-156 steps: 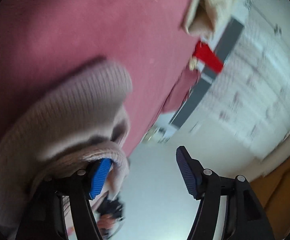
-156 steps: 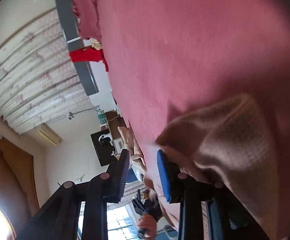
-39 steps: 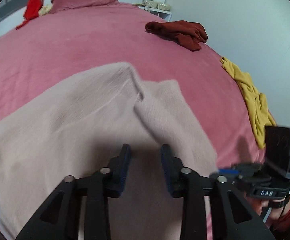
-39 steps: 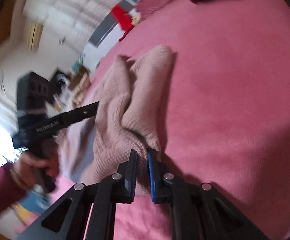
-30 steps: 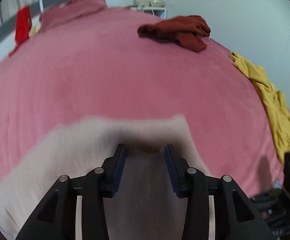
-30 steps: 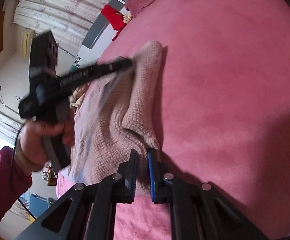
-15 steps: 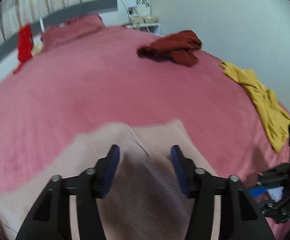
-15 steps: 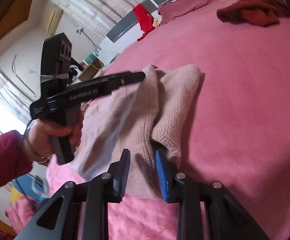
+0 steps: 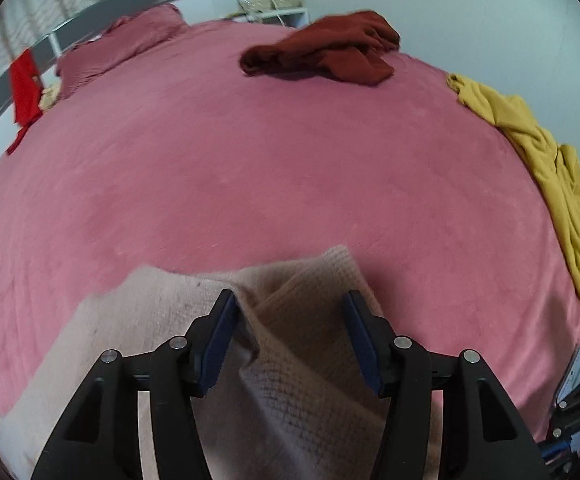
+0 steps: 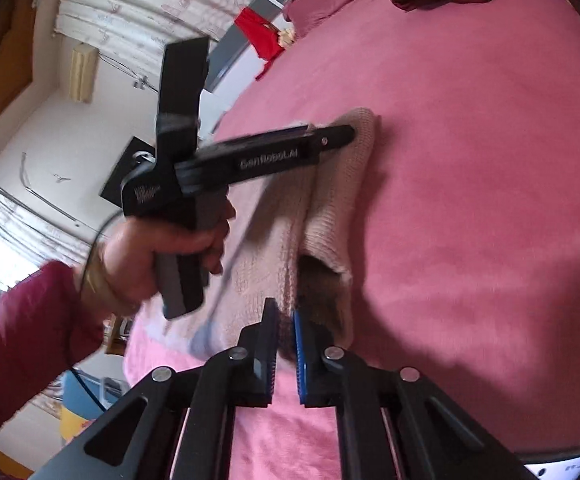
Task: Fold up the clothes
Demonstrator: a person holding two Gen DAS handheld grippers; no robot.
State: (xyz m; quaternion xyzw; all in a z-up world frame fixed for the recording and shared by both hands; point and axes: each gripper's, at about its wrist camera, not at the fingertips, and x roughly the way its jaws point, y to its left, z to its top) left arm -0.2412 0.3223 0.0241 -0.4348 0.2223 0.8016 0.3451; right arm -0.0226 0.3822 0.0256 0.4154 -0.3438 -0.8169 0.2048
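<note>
Left wrist view: left gripper (image 9: 290,336) hovers w/ jaws apart over the far corner of the beige knit sweater (image 9: 297,380), a raised fold btwn the pads but not pinched. Sweater lies at the near edge of the pink bed cover (image 9: 270,168).

Right wrist view: right gripper (image 10: 284,344) is closing, jaws nearly together on the sweater's near hem (image 10: 290,292); whether the pads bite yet, cannot tell.

Technique (judgement): clamp both corners before lifting; keep the edge taut so the fold lands square.

Materials: sweater is a coarse waffle knit, thick and floppy, ribbed end; cover is a short velvety pile. Dark red garment (image 9: 329,56) and mustard garment (image 9: 549,168) lie crumpled, well apart.
</note>
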